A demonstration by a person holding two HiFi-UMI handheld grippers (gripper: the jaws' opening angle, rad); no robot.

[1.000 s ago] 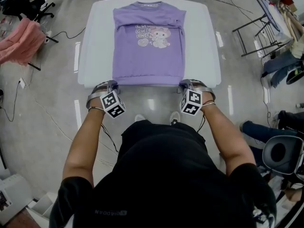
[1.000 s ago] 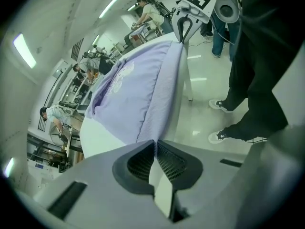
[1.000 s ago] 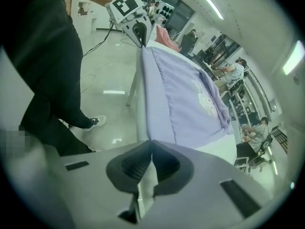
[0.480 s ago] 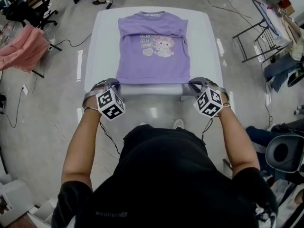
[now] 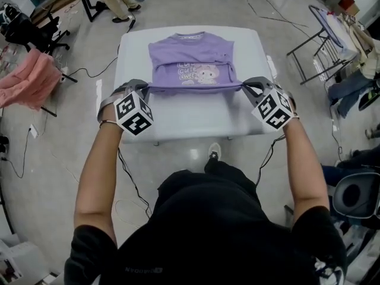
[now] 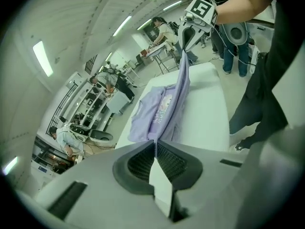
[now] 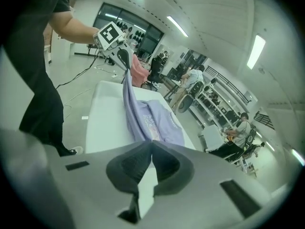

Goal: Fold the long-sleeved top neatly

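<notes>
Left hand-held gripper (image 5: pixel 144 88), right hand-held gripper (image 5: pixel 244 85) clamped tight on hem corners of long-sleeved top (image 5: pixel 193 55) above desk (image 5: pixel 190 123); keep hem taut, level, carry toward collar.

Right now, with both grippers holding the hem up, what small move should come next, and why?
Probably carry the hem forward toward the collar and lower it. The left gripper and right gripper each pinch a hem corner above the table, and the top is only partly folded.
</notes>
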